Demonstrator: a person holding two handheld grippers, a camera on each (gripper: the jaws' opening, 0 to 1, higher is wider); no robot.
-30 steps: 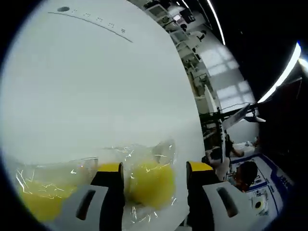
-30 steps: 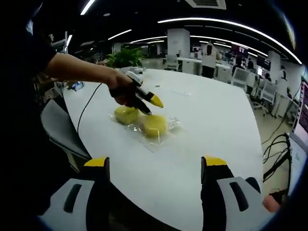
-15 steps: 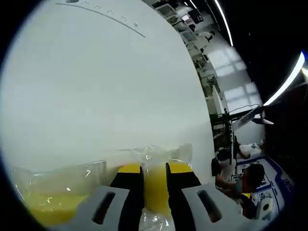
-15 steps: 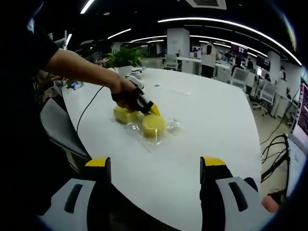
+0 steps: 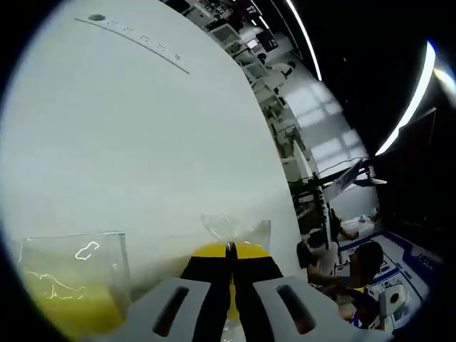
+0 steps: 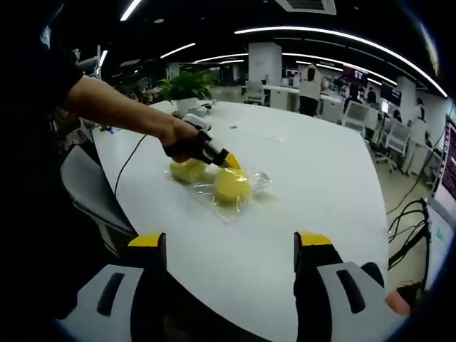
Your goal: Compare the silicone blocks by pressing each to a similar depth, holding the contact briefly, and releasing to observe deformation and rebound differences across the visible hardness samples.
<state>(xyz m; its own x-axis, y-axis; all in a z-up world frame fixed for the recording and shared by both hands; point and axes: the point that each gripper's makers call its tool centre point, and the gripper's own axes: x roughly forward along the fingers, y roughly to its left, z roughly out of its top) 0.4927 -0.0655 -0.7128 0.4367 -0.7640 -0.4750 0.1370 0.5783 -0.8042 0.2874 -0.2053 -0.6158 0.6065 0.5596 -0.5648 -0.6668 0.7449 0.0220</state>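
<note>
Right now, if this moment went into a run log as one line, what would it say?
step: squeeze test | left tool: shut on bagged yellow block | right tool: open, holding nothing, above white table | second yellow block: untouched beside it

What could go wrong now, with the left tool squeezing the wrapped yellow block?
1. The left tool is shut on the yellow block through its clear wrap; the film may slip or tear.
2. On release, the wrap may cling, hiding the rebound.
3. The second block lies close beside and may be nudged.
</note>
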